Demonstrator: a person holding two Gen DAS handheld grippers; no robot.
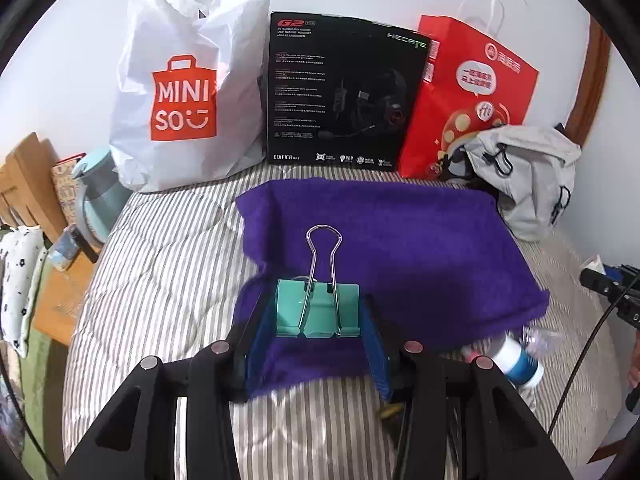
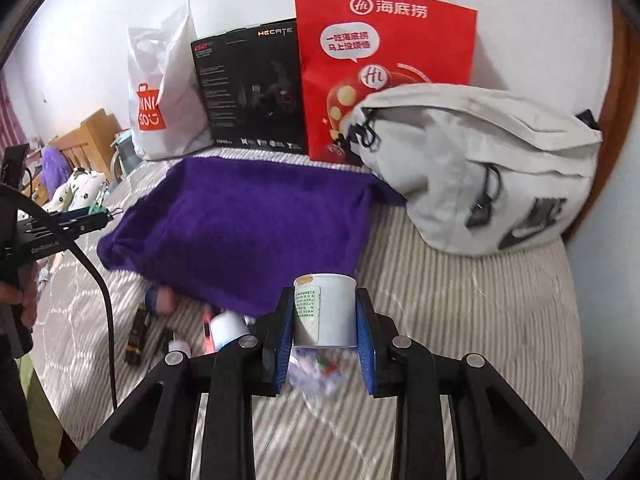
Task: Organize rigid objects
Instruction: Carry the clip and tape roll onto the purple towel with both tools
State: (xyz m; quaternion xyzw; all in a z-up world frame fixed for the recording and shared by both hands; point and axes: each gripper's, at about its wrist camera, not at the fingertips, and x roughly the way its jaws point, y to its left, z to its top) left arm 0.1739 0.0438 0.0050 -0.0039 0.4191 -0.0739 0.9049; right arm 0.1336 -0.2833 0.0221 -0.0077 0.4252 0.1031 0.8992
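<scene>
My left gripper [image 1: 318,320] is shut on a teal binder clip [image 1: 318,312], held by its sides with the wire handles pointing forward, just above the near part of a purple towel [image 1: 400,248] spread on the striped bed. My right gripper [image 2: 324,320] is shut on a white jar [image 2: 326,312] with a green label; a clear part with colourful bits hangs below it. From the right wrist view the left gripper [image 2: 102,216] and its clip [image 2: 98,200] sit at the towel's [image 2: 248,220] left edge. Small items lie by the towel's near edge: a white bottle [image 2: 228,328], a black-and-yellow piece [image 2: 136,332].
Against the wall stand a white Miniso bag [image 1: 180,92], a black headset box [image 1: 340,92] and a red paper bag [image 1: 468,96]. A grey backpack [image 2: 480,164] lies at the back right. A white-and-blue bottle [image 1: 516,360] lies by the towel. Left of the bed, a wooden stand with a kettle [image 1: 96,200].
</scene>
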